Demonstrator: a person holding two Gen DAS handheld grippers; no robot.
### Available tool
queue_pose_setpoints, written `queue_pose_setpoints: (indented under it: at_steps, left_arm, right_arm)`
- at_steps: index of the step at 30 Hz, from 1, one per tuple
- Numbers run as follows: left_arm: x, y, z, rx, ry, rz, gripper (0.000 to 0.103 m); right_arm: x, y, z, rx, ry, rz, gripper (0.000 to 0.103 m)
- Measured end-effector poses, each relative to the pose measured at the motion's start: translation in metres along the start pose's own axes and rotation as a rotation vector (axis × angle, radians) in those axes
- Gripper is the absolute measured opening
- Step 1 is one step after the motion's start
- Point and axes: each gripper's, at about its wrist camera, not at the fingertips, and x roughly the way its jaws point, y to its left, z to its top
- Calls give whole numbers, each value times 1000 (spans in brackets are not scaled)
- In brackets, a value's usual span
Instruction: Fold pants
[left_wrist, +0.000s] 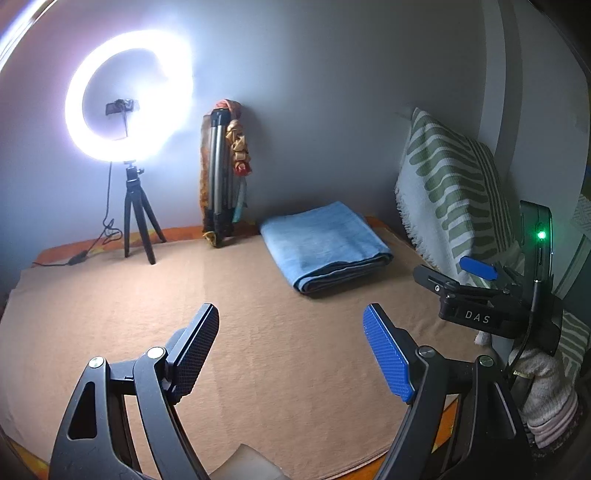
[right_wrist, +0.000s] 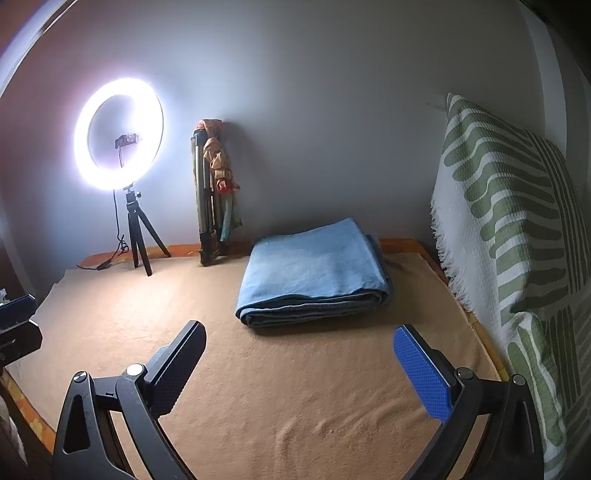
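The blue pants lie folded into a flat rectangular stack on the tan blanket, near the far wall; they show larger in the right wrist view as the pants. My left gripper hovers open over bare blanket, short of the stack, with nothing between its fingers. My right gripper is also open and empty, just in front of the stack's near folded edge. The right gripper's body shows at the right edge of the left wrist view.
A lit ring light on a small tripod stands at the back left, its cable trailing on the surface. A folded tripod with cloth leans on the wall. A green-and-white patterned cushion lines the right side.
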Motion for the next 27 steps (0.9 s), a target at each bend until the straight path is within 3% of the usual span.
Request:
queue_pose_setpoints:
  at_steps: [27]
  left_arm:
    - [0, -1, -7, 25, -8, 32, 81]
  right_arm:
    - [10, -3, -8, 14, 44, 25, 103]
